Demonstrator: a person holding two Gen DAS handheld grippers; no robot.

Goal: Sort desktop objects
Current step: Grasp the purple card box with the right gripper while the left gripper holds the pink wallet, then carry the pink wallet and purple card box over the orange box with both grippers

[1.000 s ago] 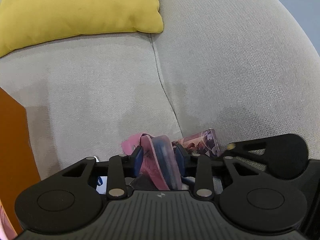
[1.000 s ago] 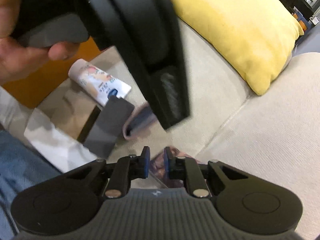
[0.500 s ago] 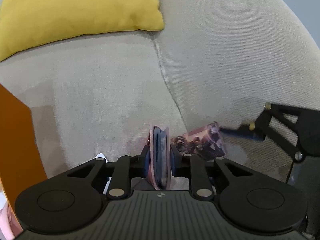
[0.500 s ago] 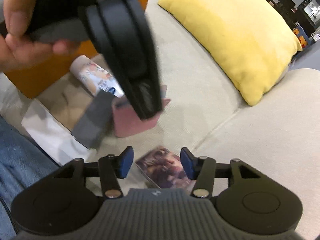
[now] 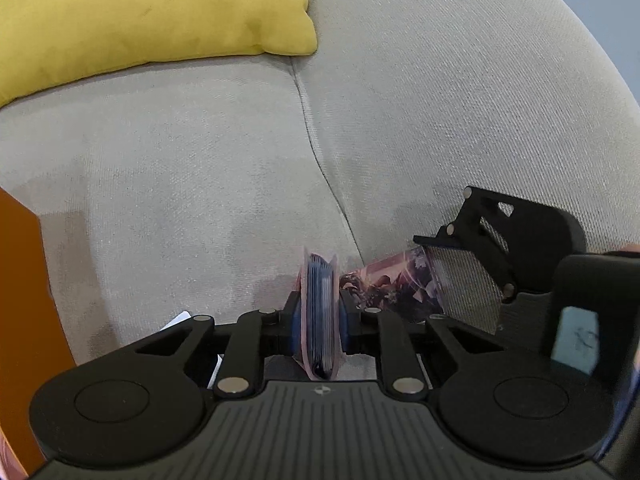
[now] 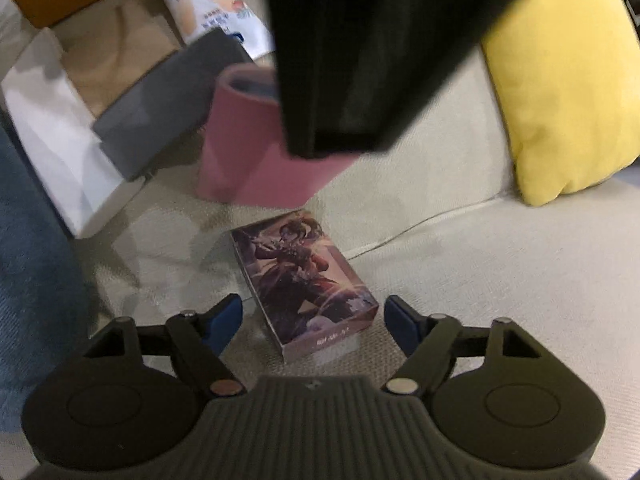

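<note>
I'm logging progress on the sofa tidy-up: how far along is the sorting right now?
Nothing looks sorted yet. In hand: the left tongs are shut on the pink pouch of dark cards. The right tongs, jaws just opened, straddle the illustrated card box without gripping it. Left: that box, the printed white tube and the grey flat case.

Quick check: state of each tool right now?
Left tool: shut on the pink pouch.
Right tool: open, just widened, astride the card box, not gripping.

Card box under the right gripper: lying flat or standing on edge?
Flat. The card box lies face up on the sofa cushion, artwork showing, between the open right gripper fingers, untouched.
</note>
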